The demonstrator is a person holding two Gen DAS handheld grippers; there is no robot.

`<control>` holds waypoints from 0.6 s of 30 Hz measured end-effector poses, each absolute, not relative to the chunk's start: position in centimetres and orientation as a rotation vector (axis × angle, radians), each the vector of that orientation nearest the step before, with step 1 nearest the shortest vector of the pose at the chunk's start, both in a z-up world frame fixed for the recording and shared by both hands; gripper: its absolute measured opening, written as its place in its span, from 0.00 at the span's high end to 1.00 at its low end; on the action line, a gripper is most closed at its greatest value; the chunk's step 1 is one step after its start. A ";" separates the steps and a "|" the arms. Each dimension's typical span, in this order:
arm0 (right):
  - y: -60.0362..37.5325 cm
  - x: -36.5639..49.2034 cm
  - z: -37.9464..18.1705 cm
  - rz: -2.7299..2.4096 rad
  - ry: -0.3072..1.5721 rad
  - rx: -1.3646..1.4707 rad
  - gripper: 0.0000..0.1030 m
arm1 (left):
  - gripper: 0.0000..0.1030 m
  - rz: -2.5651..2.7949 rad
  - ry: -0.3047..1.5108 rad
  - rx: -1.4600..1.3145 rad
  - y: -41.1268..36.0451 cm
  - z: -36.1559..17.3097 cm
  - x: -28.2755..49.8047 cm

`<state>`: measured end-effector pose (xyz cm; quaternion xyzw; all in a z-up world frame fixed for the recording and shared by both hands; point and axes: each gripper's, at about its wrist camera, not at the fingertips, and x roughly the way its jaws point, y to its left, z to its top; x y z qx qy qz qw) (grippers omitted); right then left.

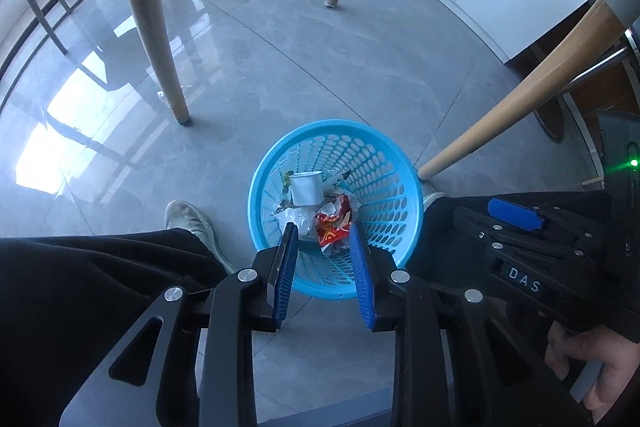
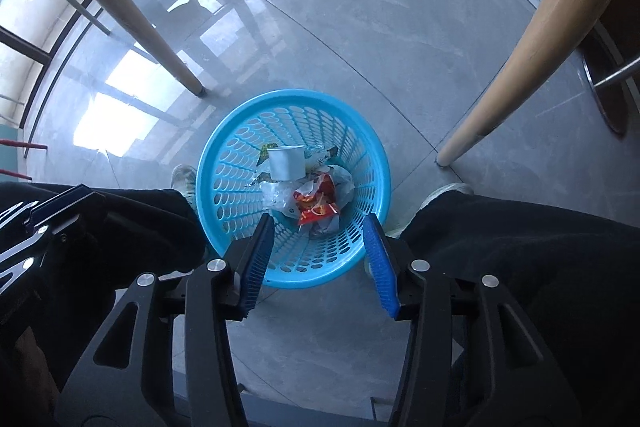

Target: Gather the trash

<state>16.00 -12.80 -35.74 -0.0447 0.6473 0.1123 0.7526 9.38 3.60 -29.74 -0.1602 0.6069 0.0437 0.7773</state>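
The blue perforated plastic waste basket (image 1: pixel 394 183) had its near rim hidden behind the left gripper's (image 1: pixel 324 227) blue ribbed pads. Beneath the white plastic cup (image 2: pixel 286 163) and red crumpled snack wrapper (image 2: pixel 318 205), the lower trash could not be made out, and the wrapper's print was too small to read. The pale wooden table legs (image 1: pixel 146 7) were cut off at the top edge. The person's hand (image 1: pixel 592 363) ran off the corner.

We are viewing from both wrist cameras, facing steeply down, close above the blue basket (image 1: pixel 400 163) (image 2: pixel 224 147); both are sharing it.
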 end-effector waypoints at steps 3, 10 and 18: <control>-13.5 15.0 -33.8 0.264 1.385 -0.081 0.50 | 0.69 0.092 1.299 -0.352 3.6 -28.8 8.4; -14.0 11.5 -29.2 0.304 1.273 -0.108 0.40 | 0.60 0.081 1.225 -0.344 3.3 -26.0 5.7; -15.2 8.5 -24.8 0.351 1.176 -0.113 0.35 | 0.53 0.064 1.114 -0.243 2.7 -22.3 2.8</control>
